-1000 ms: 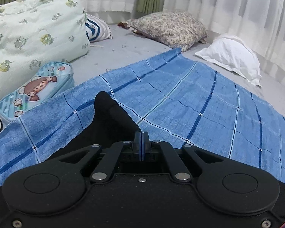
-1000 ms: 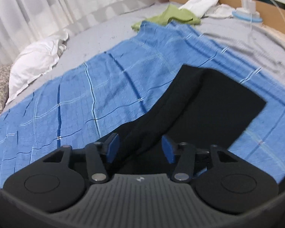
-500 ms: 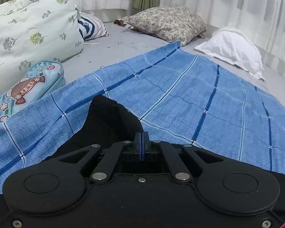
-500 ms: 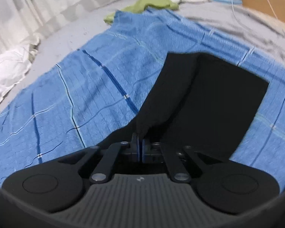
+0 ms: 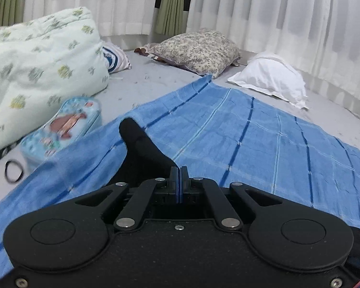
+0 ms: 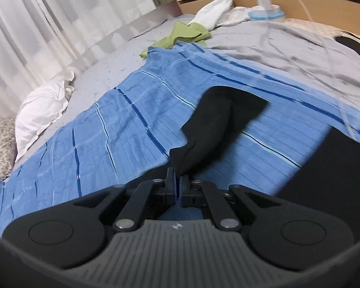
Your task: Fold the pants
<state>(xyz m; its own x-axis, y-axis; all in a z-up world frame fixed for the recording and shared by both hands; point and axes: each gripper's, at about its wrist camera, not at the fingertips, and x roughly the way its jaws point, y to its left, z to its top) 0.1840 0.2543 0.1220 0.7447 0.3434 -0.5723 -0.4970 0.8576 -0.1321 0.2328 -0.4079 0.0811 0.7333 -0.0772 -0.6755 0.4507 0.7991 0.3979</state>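
Observation:
The black pants lie on a blue checked cloth spread over the bed. My left gripper is shut on an edge of the pants, and a black flap rises ahead of it to the left. My right gripper is shut on another part of the pants and holds it lifted off the blue cloth. More of the pants lies flat at the right. The pants under both grippers are hidden by the gripper bodies.
A floral quilt, a cartoon pencil case and a black ring lie left. A patterned pillow and white pillow lie behind. Green cloth, white cloth, a cable and headboard are in the right view.
My right gripper shut on the pants and lifted a section off the blue cloth. My left gripper stayed shut and rose with its edge.

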